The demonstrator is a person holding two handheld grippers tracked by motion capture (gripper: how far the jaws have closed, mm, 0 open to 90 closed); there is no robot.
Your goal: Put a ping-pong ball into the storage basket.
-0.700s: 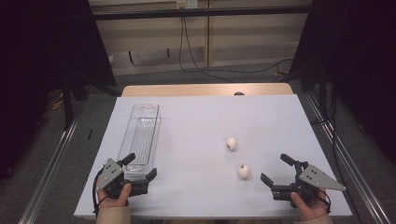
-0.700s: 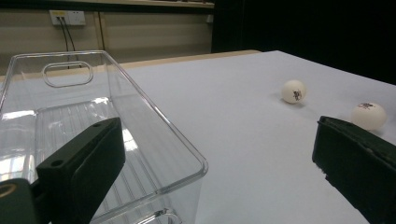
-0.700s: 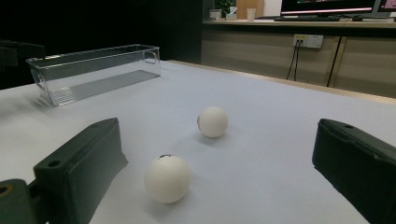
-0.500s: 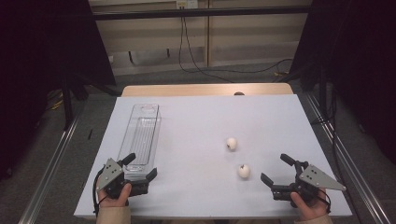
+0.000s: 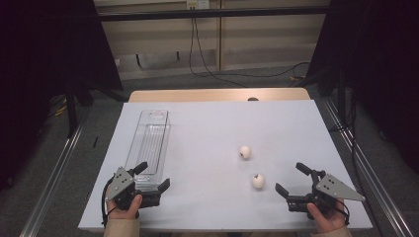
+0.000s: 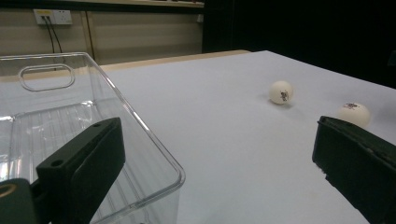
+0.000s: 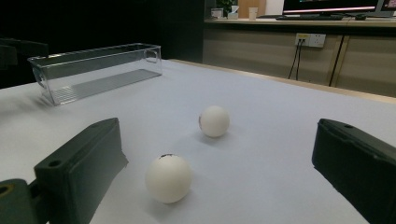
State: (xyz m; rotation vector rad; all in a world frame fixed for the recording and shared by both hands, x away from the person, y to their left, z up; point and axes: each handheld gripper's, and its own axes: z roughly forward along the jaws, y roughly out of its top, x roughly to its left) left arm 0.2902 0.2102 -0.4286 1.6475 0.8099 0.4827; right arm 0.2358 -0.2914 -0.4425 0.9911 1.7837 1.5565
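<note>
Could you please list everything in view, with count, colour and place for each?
table tennis balls: two, white with dark print, right half of the table, farther ball, nearer ball just ahead of the right gripper
storage bin: one, clear plastic, long, empty, left side of the table
table: one, white top
wall sockets: one white plate, wall behind the table, cables hanging
left gripper: one, black, jaws open, at the bin's near end
right gripper: one, black, jaws open, near right edge
hands: two, left hand, right hand, near edge
</note>
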